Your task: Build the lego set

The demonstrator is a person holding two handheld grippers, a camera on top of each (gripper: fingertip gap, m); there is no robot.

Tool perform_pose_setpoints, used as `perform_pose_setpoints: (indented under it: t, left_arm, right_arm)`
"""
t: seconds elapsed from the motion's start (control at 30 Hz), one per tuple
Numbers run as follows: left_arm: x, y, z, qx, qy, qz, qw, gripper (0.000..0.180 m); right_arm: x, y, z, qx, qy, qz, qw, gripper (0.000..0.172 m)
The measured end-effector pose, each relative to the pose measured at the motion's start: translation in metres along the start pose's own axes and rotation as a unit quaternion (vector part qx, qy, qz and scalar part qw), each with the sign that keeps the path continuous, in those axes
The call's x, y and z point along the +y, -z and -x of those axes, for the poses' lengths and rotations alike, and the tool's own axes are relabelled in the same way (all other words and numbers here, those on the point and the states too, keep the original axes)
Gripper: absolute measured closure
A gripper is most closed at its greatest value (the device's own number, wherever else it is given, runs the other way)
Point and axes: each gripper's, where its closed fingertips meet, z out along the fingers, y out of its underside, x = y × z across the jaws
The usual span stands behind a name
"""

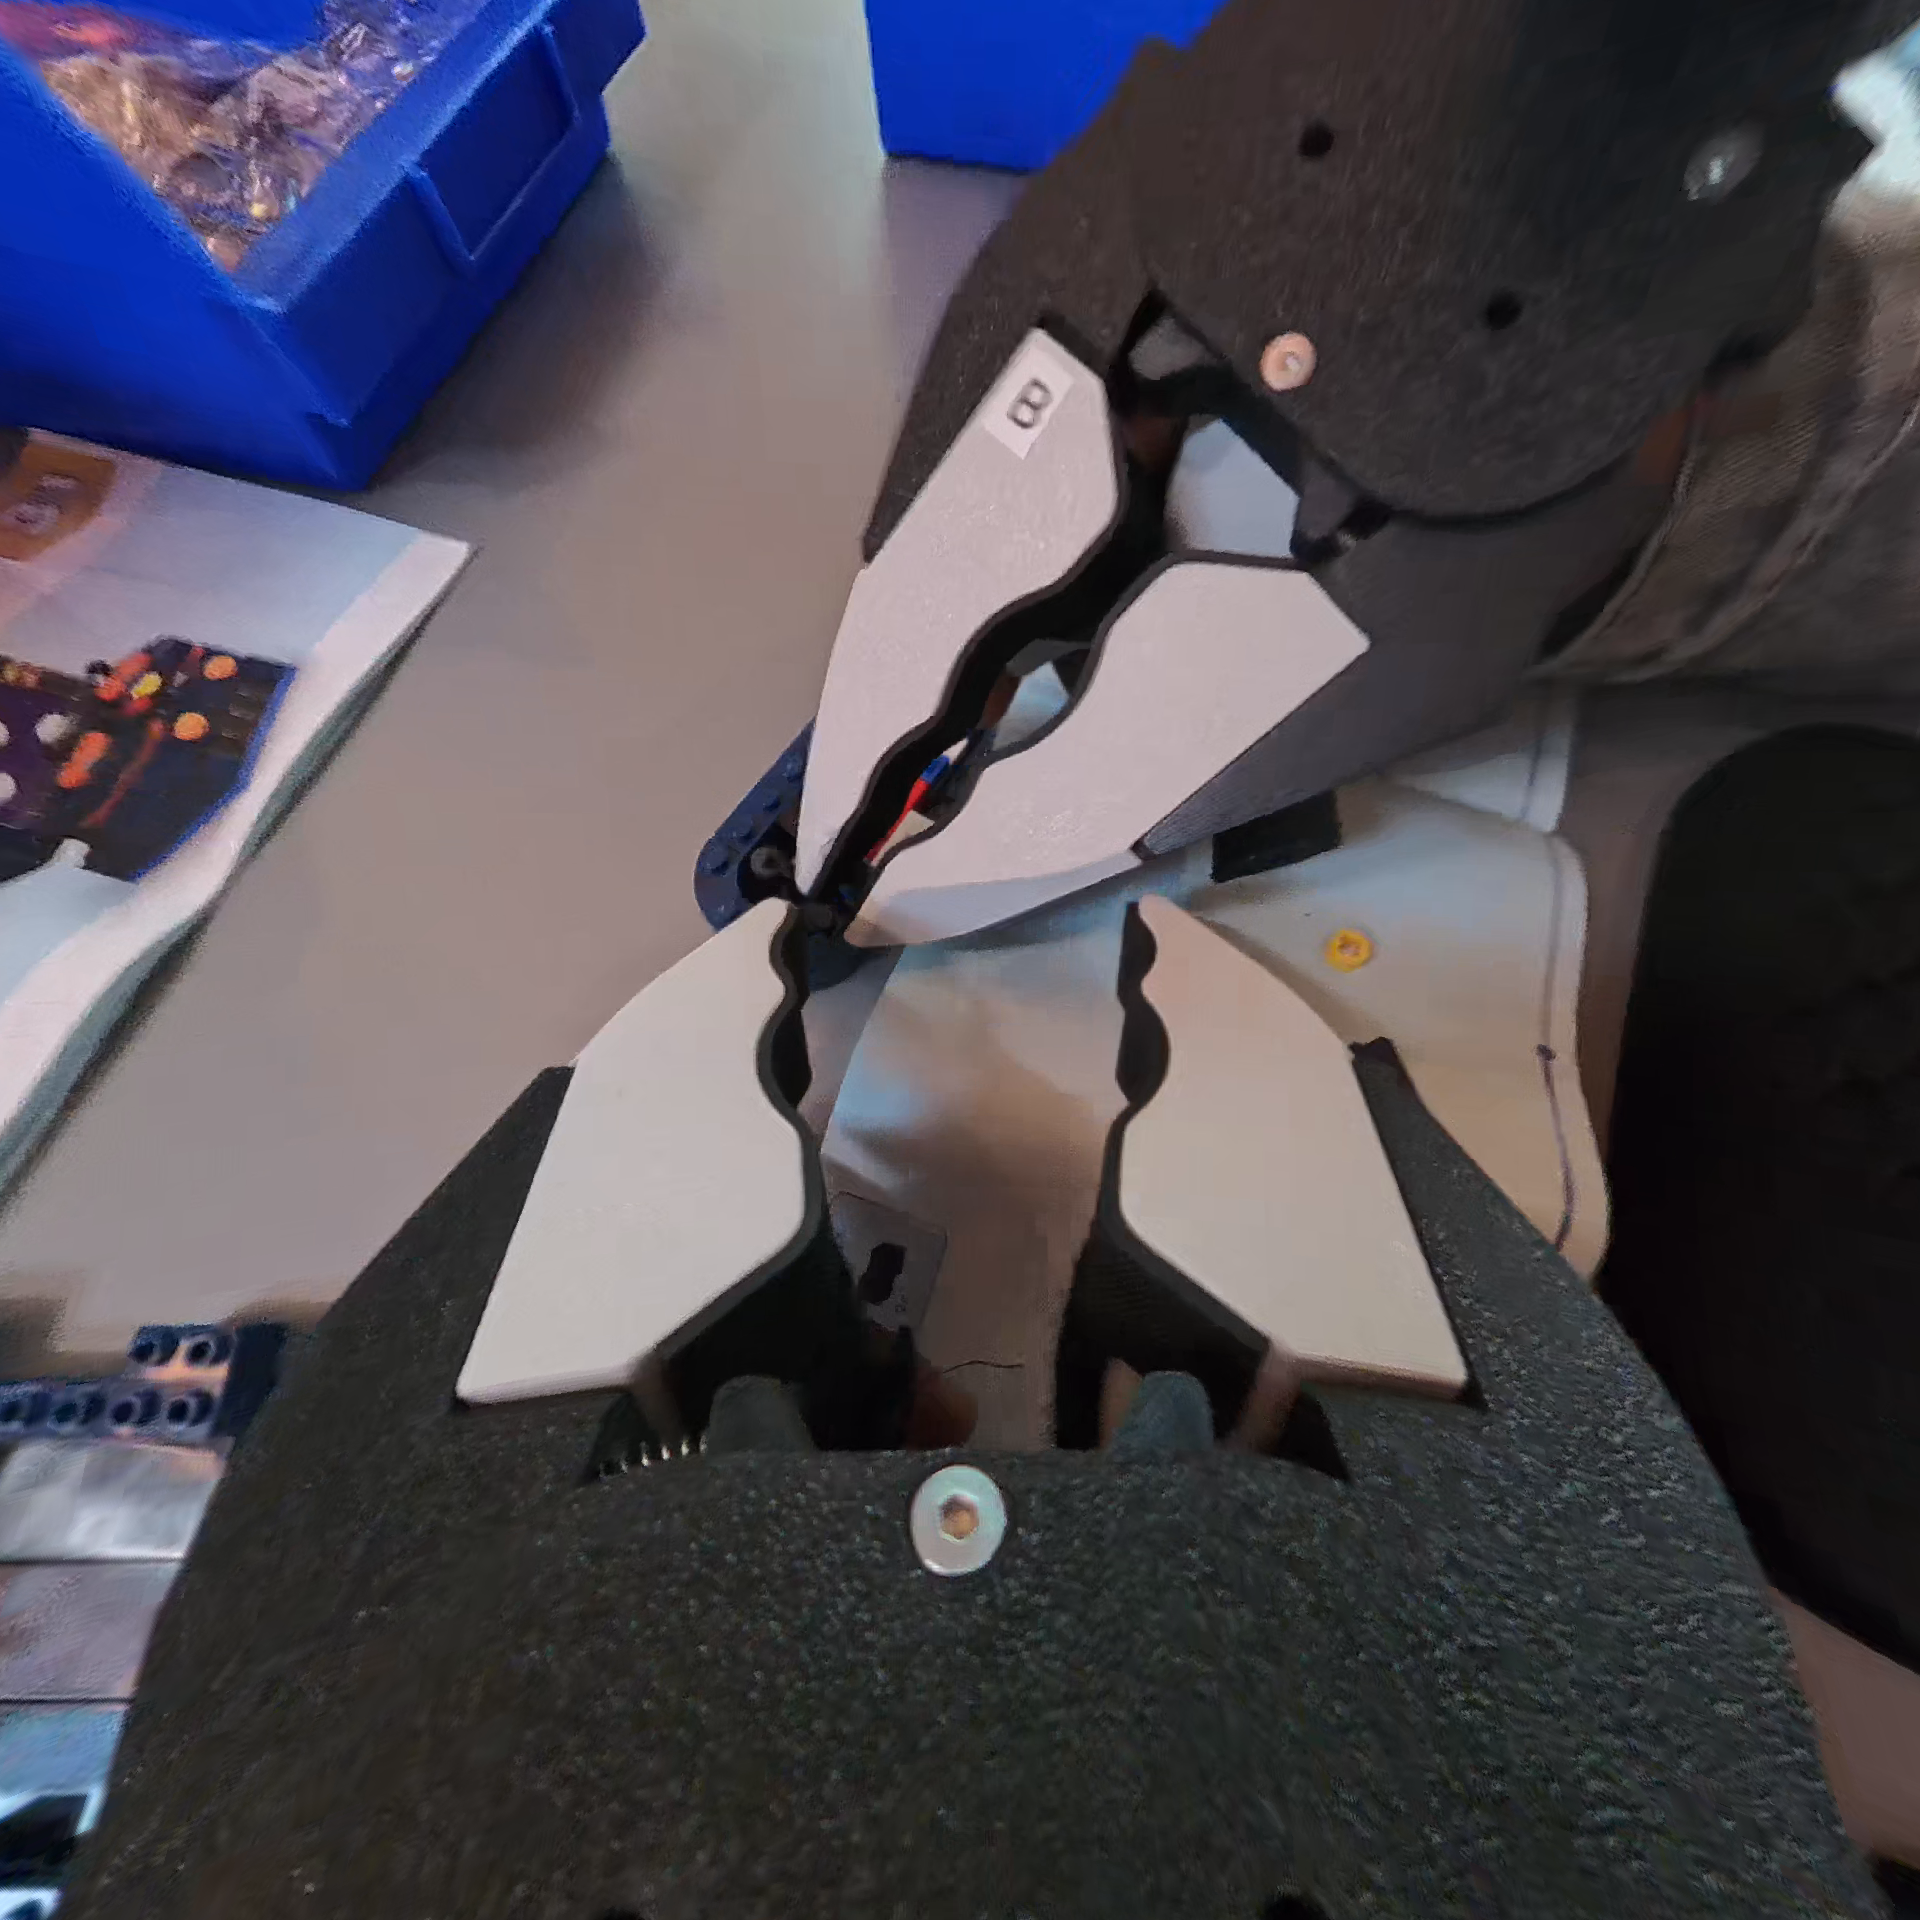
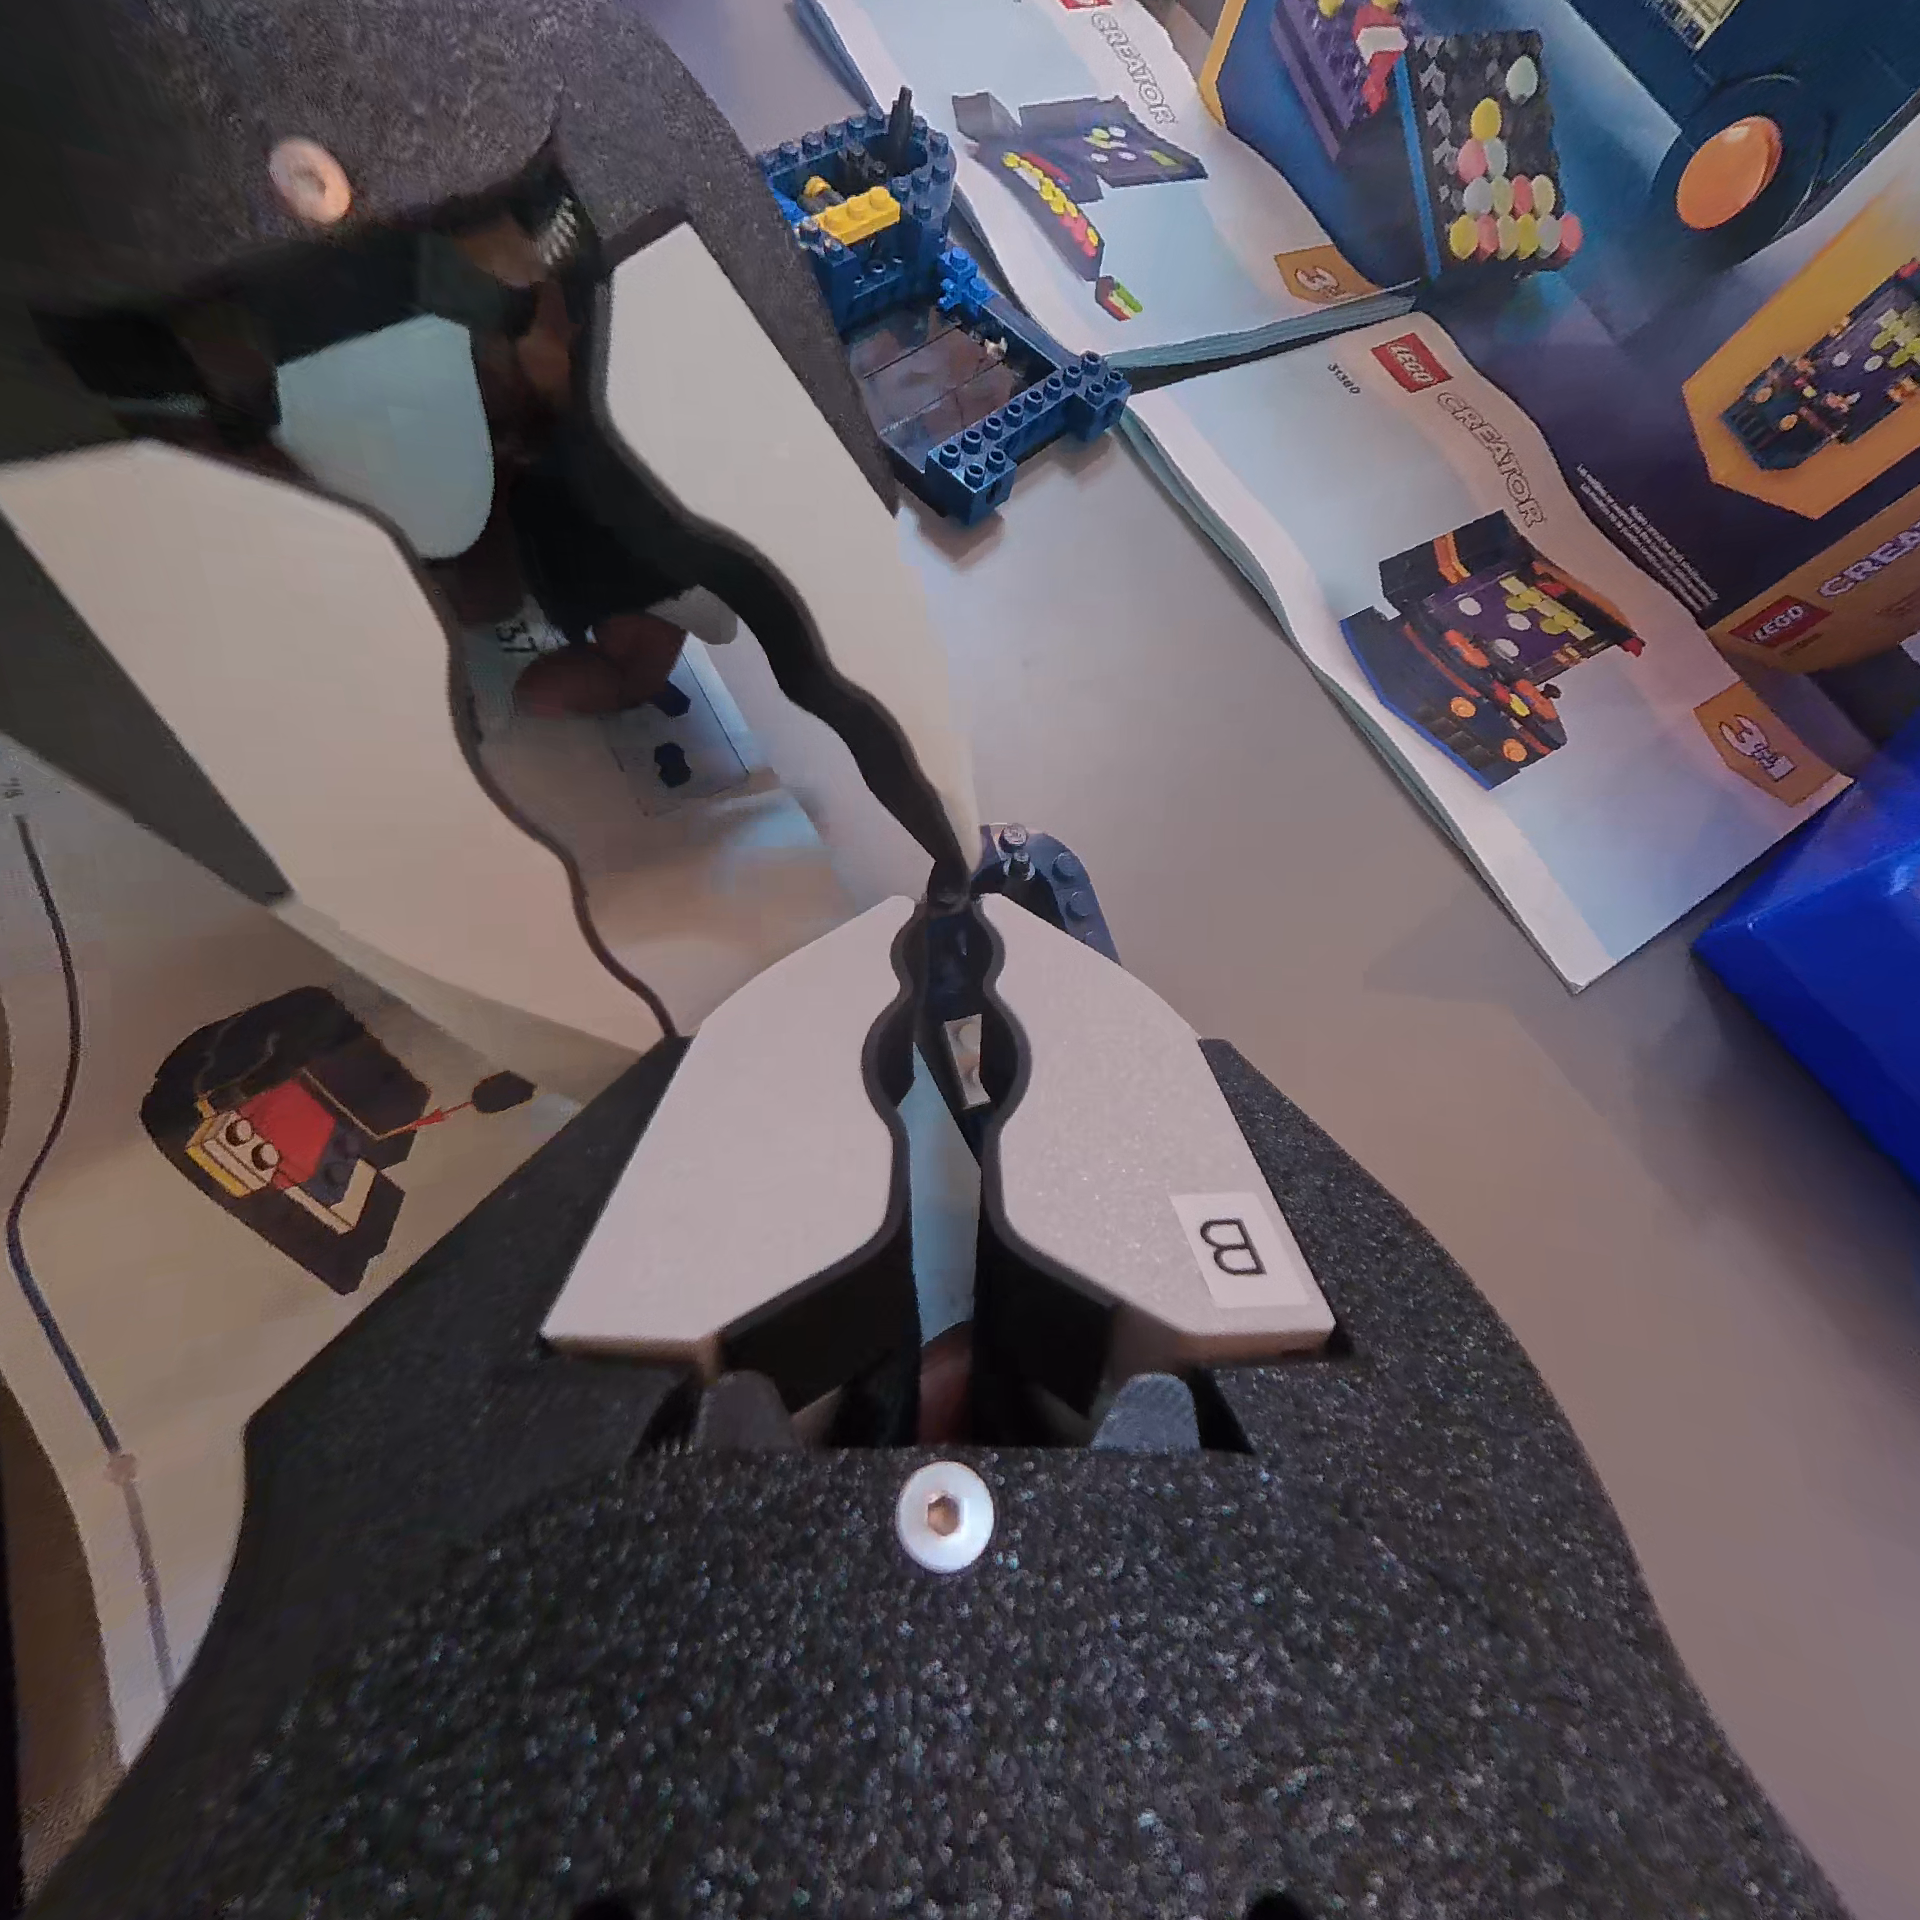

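The right tongs [image 2: 948, 909] are clenched on a small dark-blue studded plastic brick assembly [image 2: 1081, 904], their tips pinched close with the piece jutting out beyond them above the grey desk [image 2: 1247, 1039]. The left tongs [image 1: 961, 920] stand released, jaws spread wide with nothing between them; only one grey fingertip [image 1: 764, 925] touches or nearly touches the assembly, right where the other tongs' tips meet it.

The hold looks narrow, taken at the very tips, so a sideways push from that left fingertip could twist the assembly out or pop a small dark peg [image 2: 1013, 836] off its end. If it fell, it would likely land on the open white instruction booklet [image 1: 1351, 935] beneath. The two sets of tips are crowded together, so closing the left pair here could catch the right fingers instead. Blur suggests motion, which makes alignment harder to judge.
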Motion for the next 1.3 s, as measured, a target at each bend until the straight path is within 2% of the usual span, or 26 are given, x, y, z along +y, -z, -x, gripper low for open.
perform_pose_setpoints:
  t: [0.07,0.17,0.4,0.47,0.67,0.9,1.1,1.2,1.3]
  left_arm:
    - [-0.004,0.008,0.005,0.003,0.029,-0.018,0.999,0.111]
    - [-0.008,0.018,0.017,-0.032,0.0,-0.036,0.999,0.118]
    - [0.003,0.002,0.006,-0.026,-0.087,-0.003,0.996,0.118]
    - [0.007,-0.002,0.007,-0.023,-0.087,0.011,0.996,0.117]
    - [0.0,0.001,0.008,-0.028,-0.093,-0.011,0.995,0.117]
    - [0.004,-0.005,0.008,-0.038,-0.107,0.007,0.994,0.122]
    - [0.005,-0.005,0.007,-0.039,-0.084,0.016,0.996,0.131]
    - [0.006,-0.006,0.008,-0.057,-0.11,0.03,0.992,0.131]
    - [0.004,-0.006,0.008,-0.046,-0.083,0.019,0.995,0.131]
  right_arm:
    - [0.0,0.0,-0.001,0.003,0.006,-0.006,1.0,0.165]
    - [0.001,0.001,-0.002,0.004,0.007,-0.007,1.0,0.16]
    - [0.0,0.006,-0.004,0.01,0.019,-0.014,1.0,0.166]
    - [-0.002,0.009,-0.005,0.019,0.034,-0.023,0.999,0.172]
    - [-0.007,0.004,-0.005,0.041,0.055,-0.036,0.997,0.172]
    - [-0.005,0.001,-0.005,0.024,0.018,-0.03,0.999,0.172]
    - [-0.004,0.001,-0.004,0.014,-0.001,-0.02,1.0,0.172]
    - [-0.004,0.001,-0.004,0.016,-0.003,-0.015,1.0,0.172]
    - [-0.004,0.001,-0.004,0.014,-0.007,-0.016,1.0,0.172]
